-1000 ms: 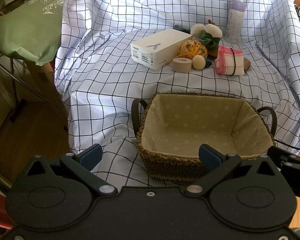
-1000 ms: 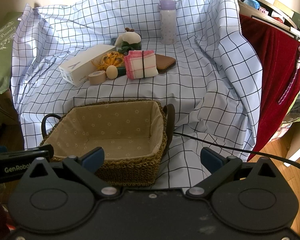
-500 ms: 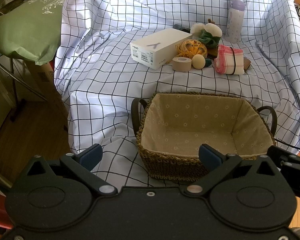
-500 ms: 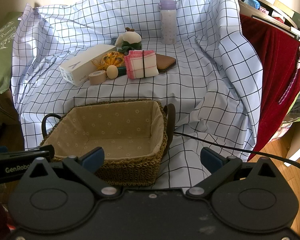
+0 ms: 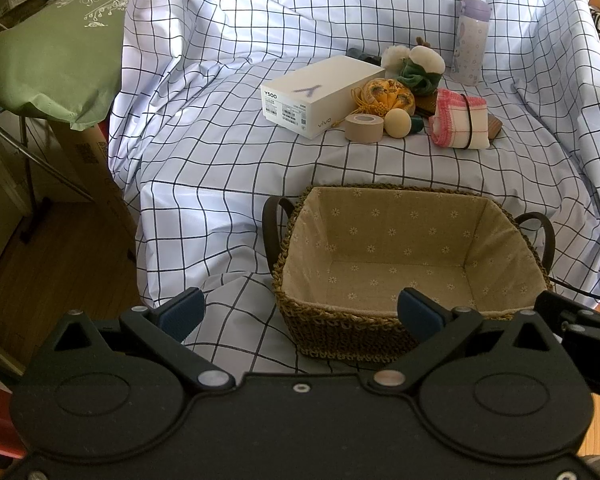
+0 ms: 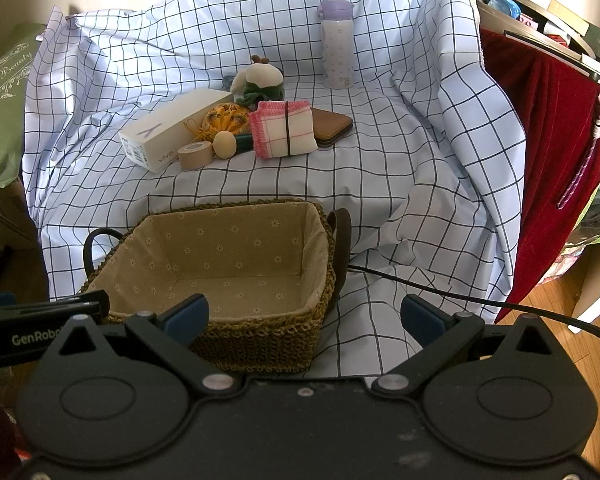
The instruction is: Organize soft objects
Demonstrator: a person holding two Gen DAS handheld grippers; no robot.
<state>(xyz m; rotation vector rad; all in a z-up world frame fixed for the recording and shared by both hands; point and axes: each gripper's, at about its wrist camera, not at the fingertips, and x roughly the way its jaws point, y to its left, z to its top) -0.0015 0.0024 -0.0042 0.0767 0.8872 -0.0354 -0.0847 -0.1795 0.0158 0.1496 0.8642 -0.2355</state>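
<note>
We hold both grippers back at the near rim of the basket (image 6: 220, 264), the left gripper (image 5: 300, 312) and right gripper (image 6: 305, 316) each spread wide and carrying nothing. The folded cloth (image 6: 282, 129) lies beyond the basket, its long axis roughly crosswise; it sits almost dead ahead of the right gripper, probably the nearer of the 2.

Left gripper (image 5: 300, 312) and right gripper (image 6: 304, 314) both gape wide, holding nothing.
</note>
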